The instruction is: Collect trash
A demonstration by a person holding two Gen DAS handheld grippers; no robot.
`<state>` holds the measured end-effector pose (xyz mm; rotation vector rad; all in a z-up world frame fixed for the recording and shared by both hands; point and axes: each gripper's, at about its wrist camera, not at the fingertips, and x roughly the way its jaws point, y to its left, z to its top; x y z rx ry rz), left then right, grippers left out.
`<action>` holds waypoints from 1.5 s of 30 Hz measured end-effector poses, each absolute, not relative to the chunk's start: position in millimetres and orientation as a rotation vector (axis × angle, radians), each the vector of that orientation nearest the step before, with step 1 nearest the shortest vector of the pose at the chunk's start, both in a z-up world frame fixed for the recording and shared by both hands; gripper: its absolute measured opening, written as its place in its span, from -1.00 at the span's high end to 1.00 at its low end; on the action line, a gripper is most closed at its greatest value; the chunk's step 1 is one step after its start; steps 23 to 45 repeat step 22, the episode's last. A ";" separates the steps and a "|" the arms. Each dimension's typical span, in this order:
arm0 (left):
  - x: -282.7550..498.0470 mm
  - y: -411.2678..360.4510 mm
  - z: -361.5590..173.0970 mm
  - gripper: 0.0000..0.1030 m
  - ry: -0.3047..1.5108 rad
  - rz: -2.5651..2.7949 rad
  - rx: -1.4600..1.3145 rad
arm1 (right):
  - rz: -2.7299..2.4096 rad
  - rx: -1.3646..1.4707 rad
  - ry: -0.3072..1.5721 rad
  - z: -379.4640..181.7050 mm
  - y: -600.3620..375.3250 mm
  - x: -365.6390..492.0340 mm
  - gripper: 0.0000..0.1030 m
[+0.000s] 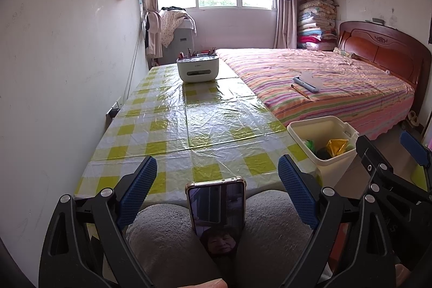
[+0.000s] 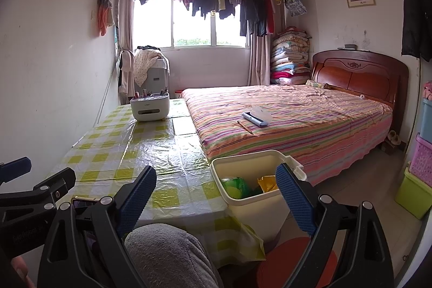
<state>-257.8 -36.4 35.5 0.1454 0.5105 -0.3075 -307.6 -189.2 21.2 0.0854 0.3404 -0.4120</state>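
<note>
I hold the left gripper (image 1: pixel 217 181) and the right gripper (image 2: pixel 216 192) released and empty above my lap, the bin (image 2: pixel 244 161) standing off the desk's (image 1: pixel 172 123) near right corner with wrappers (image 2: pixel 267 182) inside, so the trash appears collected.

Left wrist: low over the lap, facing down the checked surface (image 1: pixel 189 120) toward the window.
Right wrist: just rightward, same heading, close above the bin (image 2: pixel 248 196).
Shared: surface, bin (image 1: pixel 328 163), bed (image 1: pixel 337 82).
</note>
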 end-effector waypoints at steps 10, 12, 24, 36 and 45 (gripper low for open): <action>-261.6 -39.6 36.3 -0.74 0.483 -0.317 0.169 | -0.413 0.090 0.348 22.0 -191.5 -308.9 -0.70; -261.8 -40.3 36.2 -0.74 0.487 -0.329 0.167 | -0.414 0.090 0.346 22.2 -191.9 -309.3 -0.70; -265.3 -42.0 37.2 -0.74 0.477 -0.347 0.166 | -0.426 0.109 0.358 19.7 -197.5 -309.3 -0.70; -265.3 -42.0 37.2 -0.74 0.477 -0.347 0.166 | -0.426 0.109 0.358 19.7 -197.5 -309.3 -0.70; -265.3 -42.0 37.2 -0.74 0.477 -0.347 0.166 | -0.426 0.109 0.358 19.7 -197.5 -309.3 -0.70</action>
